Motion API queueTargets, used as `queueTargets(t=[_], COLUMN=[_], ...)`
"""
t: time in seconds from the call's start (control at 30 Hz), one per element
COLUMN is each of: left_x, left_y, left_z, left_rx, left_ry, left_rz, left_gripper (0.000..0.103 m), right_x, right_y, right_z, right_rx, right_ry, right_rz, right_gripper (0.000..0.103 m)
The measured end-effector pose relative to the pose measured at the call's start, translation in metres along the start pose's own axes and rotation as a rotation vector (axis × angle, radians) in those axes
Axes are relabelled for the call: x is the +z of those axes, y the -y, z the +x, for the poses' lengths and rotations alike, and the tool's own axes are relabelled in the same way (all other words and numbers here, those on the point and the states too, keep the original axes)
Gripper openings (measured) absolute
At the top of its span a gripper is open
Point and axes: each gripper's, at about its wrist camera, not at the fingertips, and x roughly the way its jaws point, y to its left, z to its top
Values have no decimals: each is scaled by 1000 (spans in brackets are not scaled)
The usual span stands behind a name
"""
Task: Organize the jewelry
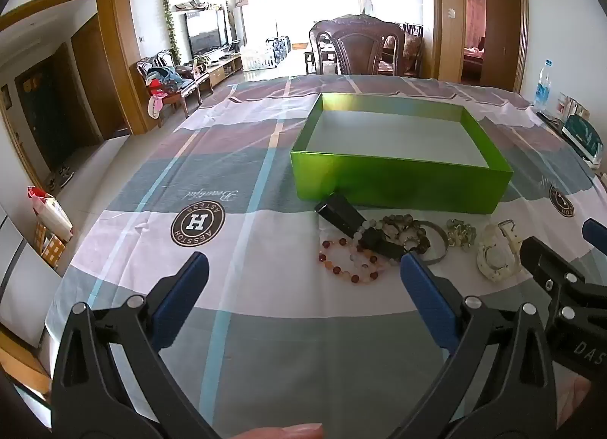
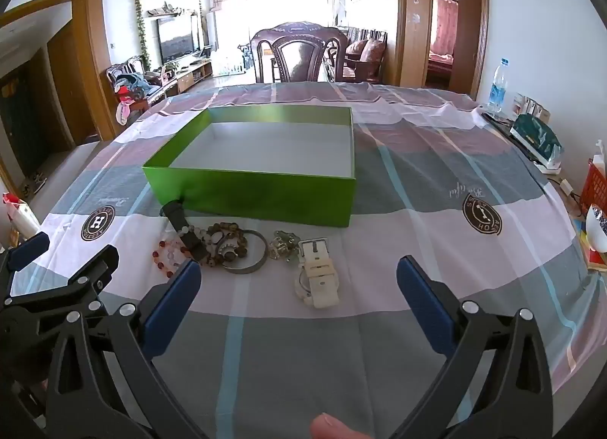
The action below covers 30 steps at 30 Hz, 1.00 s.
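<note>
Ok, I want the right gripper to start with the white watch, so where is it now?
The white watch lies on the tablecloth at the right end of the jewelry row, beside the gold brooch, in front of the green box.

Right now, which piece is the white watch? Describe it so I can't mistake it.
Find the green box on the checked tablecloth; a row of jewelry lies along its near wall. The white watch ends that row on the right, beside the small gold piece; it alone is chunky, cream-white and buckled.
</note>
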Motion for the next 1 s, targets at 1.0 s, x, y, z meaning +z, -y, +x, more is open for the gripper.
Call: queueTargets(t=[1.0], left_x=[-1], left_y=[0], left_z=[2], left_rx=[-4], left_ry=[-13], left_rz=[-7], left_gripper=[100], right_x=[-3], right_y=[0], right_z=[5], right_rx=[0], right_ry=[-16], right_rz=[-1], right_gripper=[101])
